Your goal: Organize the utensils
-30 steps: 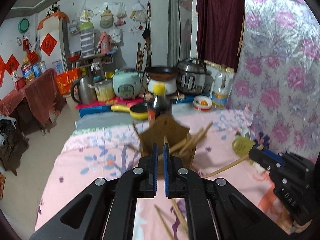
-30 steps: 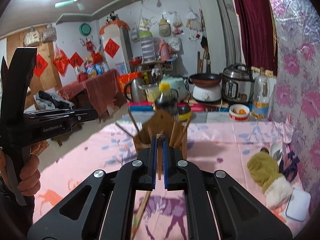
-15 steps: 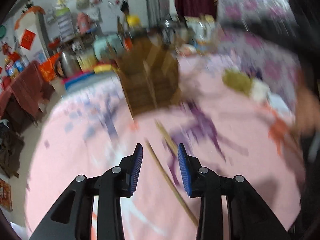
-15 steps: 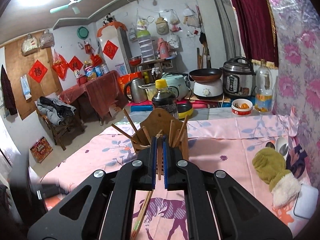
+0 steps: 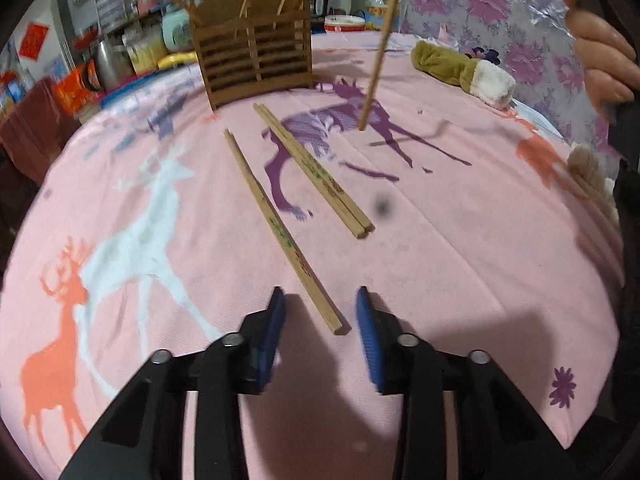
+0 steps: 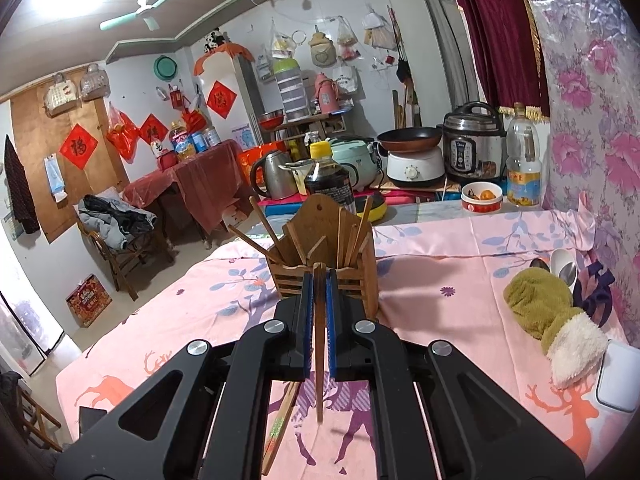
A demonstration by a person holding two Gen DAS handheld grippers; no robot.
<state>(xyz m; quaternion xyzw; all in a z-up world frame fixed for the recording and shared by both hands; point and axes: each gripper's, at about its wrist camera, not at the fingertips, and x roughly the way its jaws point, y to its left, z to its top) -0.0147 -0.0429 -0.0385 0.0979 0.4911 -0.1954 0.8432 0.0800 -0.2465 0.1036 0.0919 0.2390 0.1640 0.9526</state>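
A single chopstick (image 5: 280, 232) lies on the pink deer-print tablecloth (image 5: 460, 280). Its near end sits between the jaws of my left gripper (image 5: 320, 316), which are closing; the blue pads (image 5: 276, 320) stand clear of the wood. A pair of chopsticks (image 5: 316, 172) lies just right of it. Behind them stands the wooden slatted holder (image 5: 256, 60) with several chopsticks in it. My right gripper (image 6: 319, 280) is shut on another chopstick (image 6: 319, 360), which hangs nearly upright in front of the holder (image 6: 320, 248). That hanging chopstick (image 5: 376, 60) also shows in the left wrist view.
A green and white plush mitten (image 6: 548, 312) lies at the table's right. A white flat object (image 6: 618, 376) sits near the right edge. A dark sauce bottle (image 6: 328, 176) stands behind the holder. A person's hand (image 5: 600, 60) is at the right.
My left gripper came down from holder height to the tablecloth and opened, so its jaws now straddle the single chopstick's near end. The right gripper sank slightly, still holding its chopstick.
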